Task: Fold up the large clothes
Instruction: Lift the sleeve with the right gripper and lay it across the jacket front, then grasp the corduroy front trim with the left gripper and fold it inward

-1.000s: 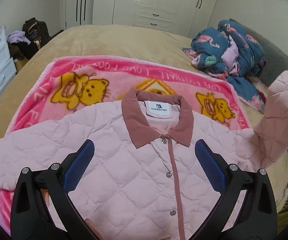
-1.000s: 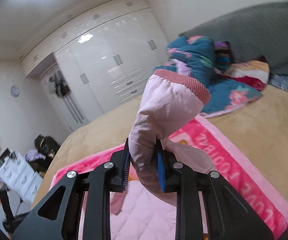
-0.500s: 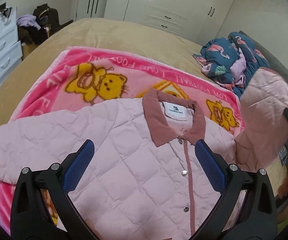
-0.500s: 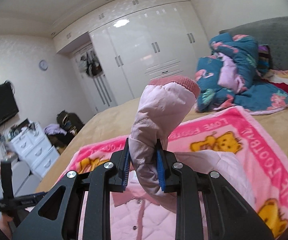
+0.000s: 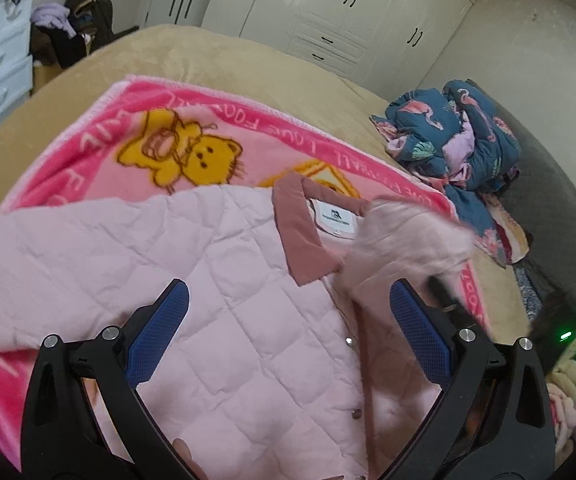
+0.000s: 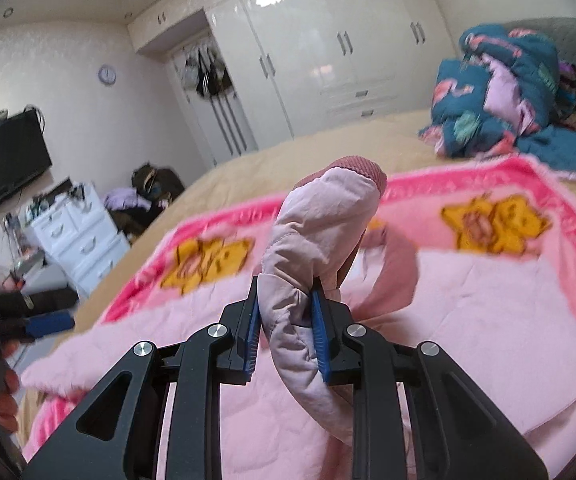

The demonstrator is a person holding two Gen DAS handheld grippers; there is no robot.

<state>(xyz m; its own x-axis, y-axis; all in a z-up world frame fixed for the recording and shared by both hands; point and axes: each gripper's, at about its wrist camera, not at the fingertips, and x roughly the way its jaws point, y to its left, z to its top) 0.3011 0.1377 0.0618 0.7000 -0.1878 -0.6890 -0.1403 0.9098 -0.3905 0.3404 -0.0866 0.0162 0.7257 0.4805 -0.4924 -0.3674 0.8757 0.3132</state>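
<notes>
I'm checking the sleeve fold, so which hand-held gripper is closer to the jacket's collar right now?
Right. The right hand-held gripper carries the sleeve just short of the collar. The left hand-held gripper hovers open over the jacket's chest, farther back.

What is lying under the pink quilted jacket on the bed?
A pink teddy-bear blanket shows around the jacket, spread over the tan bedcover. Its middle is covered by the jacket.

Pink quilted jacket (image 5: 216, 280) flat on blanket (image 5: 100, 128)

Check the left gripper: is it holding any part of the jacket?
No. The left gripper stands wide open above the jacket, its blue pads clamping nothing.
</notes>
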